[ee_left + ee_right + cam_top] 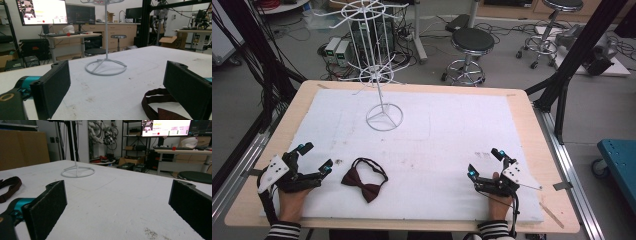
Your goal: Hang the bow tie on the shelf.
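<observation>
The fingers [53, 88] of the left gripper [314, 156] stand spread wide with nothing between them. The fingers [47, 208] of the right gripper [486, 162] stand equally wide apart, also released and free of any object.

Both grippers rest low on the white mat [452, 120] at the near edge of the table [532, 125], each held by a hand: the left hand [292, 202] at the near left corner, the right hand [501, 200] at the near right. Both sleeves are striped.

The bow tie [362, 182], dark red with a dark strap loop [371, 165], lies flat on the mat just to the right of the left gripper, apart from its jaws. In the left gripper view, the strap and part of the bow tie [160, 106] appear at the lower right, partly behind the right-hand jaw. In the right gripper view, the strap [10, 186] shows at the far left edge, well apart from that gripper.

A white wire rack stand [382, 90] stands upright farther back on the mat, its ring base [384, 117] on the mat, well apart from both grippers and from the bow tie.
</observation>
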The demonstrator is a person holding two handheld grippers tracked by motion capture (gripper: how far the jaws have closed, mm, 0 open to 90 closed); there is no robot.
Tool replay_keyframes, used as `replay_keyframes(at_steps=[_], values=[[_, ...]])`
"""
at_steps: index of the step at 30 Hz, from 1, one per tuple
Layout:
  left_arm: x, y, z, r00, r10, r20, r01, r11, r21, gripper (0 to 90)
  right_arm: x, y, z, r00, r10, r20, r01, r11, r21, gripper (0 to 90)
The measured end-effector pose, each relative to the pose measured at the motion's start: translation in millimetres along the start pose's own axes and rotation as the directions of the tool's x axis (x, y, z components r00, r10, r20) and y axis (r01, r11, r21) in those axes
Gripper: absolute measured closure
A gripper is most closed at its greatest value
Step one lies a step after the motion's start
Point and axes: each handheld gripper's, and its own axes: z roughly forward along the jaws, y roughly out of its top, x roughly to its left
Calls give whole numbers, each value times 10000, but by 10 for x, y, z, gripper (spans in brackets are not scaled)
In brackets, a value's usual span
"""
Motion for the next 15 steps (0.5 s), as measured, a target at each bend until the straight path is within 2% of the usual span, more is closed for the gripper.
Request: replay_keyframes(at_steps=[6, 15], values=[[12, 7, 18, 9999, -107, -29, 107, 9997, 203, 17, -2, 0, 4, 10000, -73, -15, 73, 10000, -32, 9], [24, 19, 18, 9998, -108, 137, 103, 9993, 373, 17, -1, 0, 4, 10000, -74, -10, 74, 10000, -29, 9]])
